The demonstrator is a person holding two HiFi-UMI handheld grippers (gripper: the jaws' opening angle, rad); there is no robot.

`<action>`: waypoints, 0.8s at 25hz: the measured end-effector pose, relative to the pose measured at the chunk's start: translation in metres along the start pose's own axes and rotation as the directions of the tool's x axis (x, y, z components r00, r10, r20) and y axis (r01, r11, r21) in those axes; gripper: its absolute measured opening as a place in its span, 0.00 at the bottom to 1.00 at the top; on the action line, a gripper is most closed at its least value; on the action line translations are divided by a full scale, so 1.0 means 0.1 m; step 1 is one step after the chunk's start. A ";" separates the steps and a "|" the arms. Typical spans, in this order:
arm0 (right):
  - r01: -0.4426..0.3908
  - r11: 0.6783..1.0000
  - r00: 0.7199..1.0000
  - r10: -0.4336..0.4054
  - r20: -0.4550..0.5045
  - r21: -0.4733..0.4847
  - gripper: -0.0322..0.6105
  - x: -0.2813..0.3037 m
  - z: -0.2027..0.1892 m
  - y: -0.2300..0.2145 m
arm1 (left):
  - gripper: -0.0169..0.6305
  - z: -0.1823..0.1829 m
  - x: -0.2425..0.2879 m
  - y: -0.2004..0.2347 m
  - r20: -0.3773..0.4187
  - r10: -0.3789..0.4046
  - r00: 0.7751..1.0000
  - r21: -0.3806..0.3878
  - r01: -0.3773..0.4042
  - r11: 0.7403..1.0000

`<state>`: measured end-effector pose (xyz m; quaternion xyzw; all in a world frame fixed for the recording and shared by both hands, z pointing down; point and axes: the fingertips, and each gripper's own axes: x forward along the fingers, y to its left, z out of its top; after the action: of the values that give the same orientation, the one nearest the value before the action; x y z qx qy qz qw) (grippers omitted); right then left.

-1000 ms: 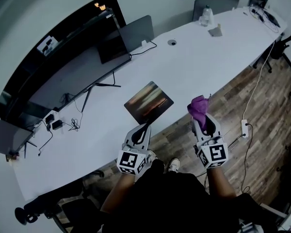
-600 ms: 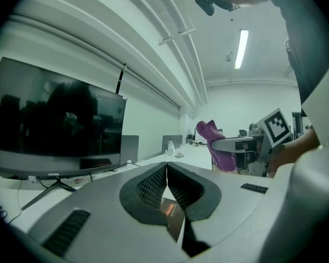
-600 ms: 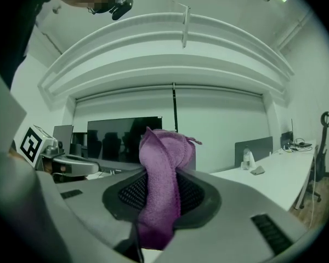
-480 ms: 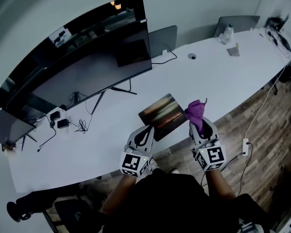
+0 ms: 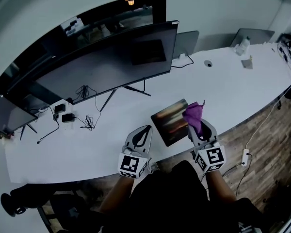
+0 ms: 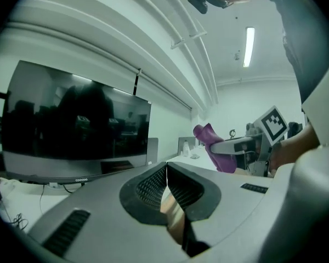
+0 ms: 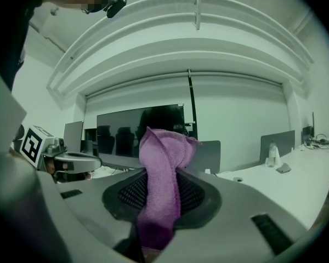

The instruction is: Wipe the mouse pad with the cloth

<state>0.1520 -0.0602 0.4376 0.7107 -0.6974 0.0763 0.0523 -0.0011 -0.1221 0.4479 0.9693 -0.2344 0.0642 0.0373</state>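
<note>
mouse pad (image 5: 170,122) now sits lower right in the head view than a second ago, on the white desk (image 5: 87,144), its right edge under the purple cloth (image 5: 194,113). left gripper view: left gripper (image 6: 166,171) jaws pressed together, empty. right gripper view: right gripper (image 7: 160,185) clamps the cloth.

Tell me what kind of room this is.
Likely an office or meeting room: a long white table carries a large monitor and tangled cables, above wood flooring.
</note>
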 end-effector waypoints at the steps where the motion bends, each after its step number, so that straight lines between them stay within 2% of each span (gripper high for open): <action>1: -0.014 1.000 1.000 0.014 0.000 -0.005 0.25 0.07 0.01 0.02 | 0.06 0.01 0.00 0.03 0.004 0.010 1.000 -0.007 -0.010 1.000; 7: -0.089 0.996 0.996 0.089 -0.015 -0.031 0.25 0.35 0.07 0.08 | 0.06 -0.03 0.05 0.06 -0.010 0.053 0.999 -0.008 -0.053 0.999; 12: -0.161 0.986 0.986 0.159 -0.059 -0.046 0.25 0.50 0.01 0.13 | 0.06 0.12 0.11 0.07 0.021 0.102 0.995 -0.046 -0.101 0.994; 20: -0.271 0.962 0.955 0.273 -0.120 0.027 0.25 0.63 -0.27 0.25 | 0.06 0.06 0.15 0.14 -0.010 0.188 0.982 0.011 -0.188 0.982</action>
<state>0.1272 -0.1179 0.4748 0.6022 -0.7836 0.1297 0.0803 0.0065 -0.1416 0.4445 0.9426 -0.3245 0.0741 0.0275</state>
